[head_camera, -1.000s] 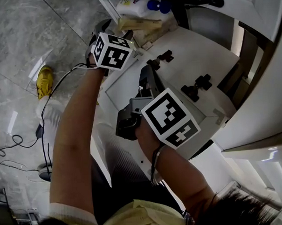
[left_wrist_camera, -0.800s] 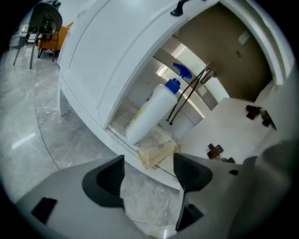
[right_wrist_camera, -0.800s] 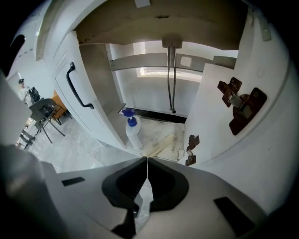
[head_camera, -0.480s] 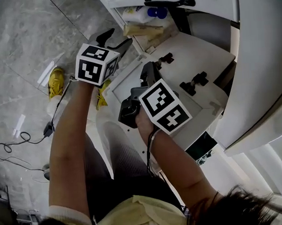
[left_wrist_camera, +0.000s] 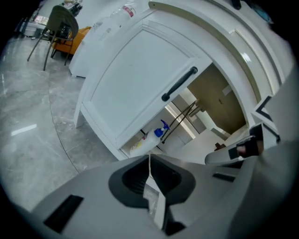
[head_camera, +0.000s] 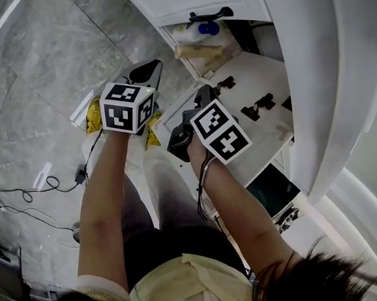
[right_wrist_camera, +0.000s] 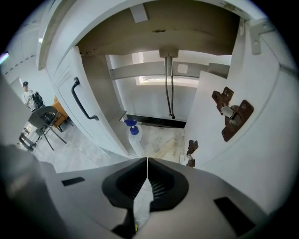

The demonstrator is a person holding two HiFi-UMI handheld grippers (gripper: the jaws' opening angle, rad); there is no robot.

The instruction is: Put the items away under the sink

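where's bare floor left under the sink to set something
Bare cabinet floor lies between the spray bottle at the left, the hoses at the back and the open right-hand door. Front left, by the bottle and a tan pack, is crowded.

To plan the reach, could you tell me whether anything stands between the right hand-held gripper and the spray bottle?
Nothing visible does: the right hand-held gripper looks straight at the spray bottle, with the cabinet doors open to either side.

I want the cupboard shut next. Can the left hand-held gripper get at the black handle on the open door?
Probably yes: the left hand-held gripper faces the black handle on the open door with nothing between them, though its jaws have just closed, empty, and must reopen.
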